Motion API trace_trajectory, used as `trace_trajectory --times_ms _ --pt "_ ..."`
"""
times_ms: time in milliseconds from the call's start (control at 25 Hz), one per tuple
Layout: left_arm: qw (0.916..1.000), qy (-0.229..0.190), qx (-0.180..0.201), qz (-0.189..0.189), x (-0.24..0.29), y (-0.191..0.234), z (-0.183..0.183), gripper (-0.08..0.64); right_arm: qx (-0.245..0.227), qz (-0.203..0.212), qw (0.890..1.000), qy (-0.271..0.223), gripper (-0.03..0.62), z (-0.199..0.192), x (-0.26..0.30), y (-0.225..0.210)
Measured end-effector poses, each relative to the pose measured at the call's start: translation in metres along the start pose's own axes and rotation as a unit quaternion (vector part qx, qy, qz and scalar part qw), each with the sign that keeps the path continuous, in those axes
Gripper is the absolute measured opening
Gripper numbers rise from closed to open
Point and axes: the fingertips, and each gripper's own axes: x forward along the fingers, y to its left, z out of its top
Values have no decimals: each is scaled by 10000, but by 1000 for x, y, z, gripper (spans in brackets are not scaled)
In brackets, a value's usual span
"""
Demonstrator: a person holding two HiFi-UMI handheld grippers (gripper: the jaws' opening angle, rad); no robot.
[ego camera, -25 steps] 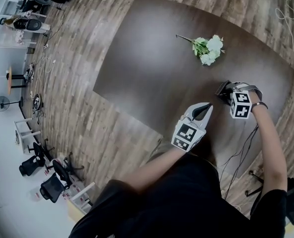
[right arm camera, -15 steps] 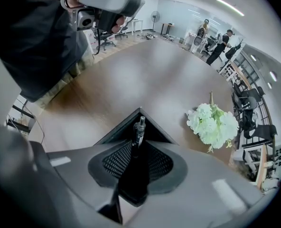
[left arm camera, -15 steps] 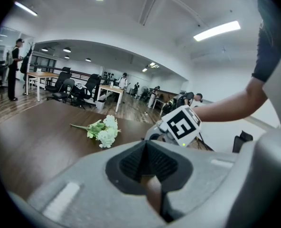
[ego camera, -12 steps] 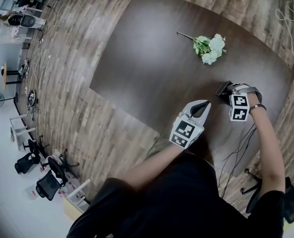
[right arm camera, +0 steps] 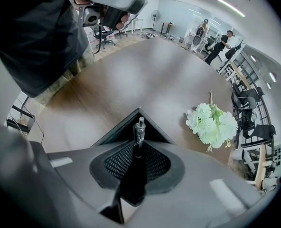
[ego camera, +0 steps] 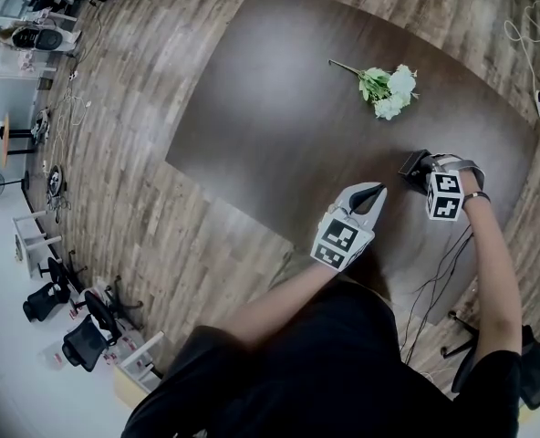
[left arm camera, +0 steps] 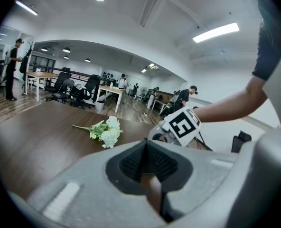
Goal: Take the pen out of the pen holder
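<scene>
Less gap: right tongs (right arm camera: 138, 148) now on pen (right arm camera: 140, 127)

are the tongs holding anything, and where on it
Right tongs, jaws just closing, pinch the pen near its silvery end; left tongs are shut, empty.

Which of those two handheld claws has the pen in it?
The right gripper: its jaws have just been closing on the pen. The left gripper has its jaws together with nothing between them.
</scene>
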Motion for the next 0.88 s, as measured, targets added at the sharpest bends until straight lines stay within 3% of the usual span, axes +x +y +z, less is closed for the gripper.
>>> trace_trajectory --times_ms 320,480,720,880 --pt "9999 1 42 -123 -33 4 -6 3 305 -95 9995 15 58 9 -12 5" --pt "9997 -80 85 -214 -51 3 -6 3 921 -325 9949 -262 58 23 -32 4" --pt "9987 -140 124 -473 -81 -3 -1 3 1729 -980 9788 -496 60 46 -67 7" --pt "9974 -260 272 -617 -102 -3 8 3 2541 -1313 9543 -873 60 60 -94 10"
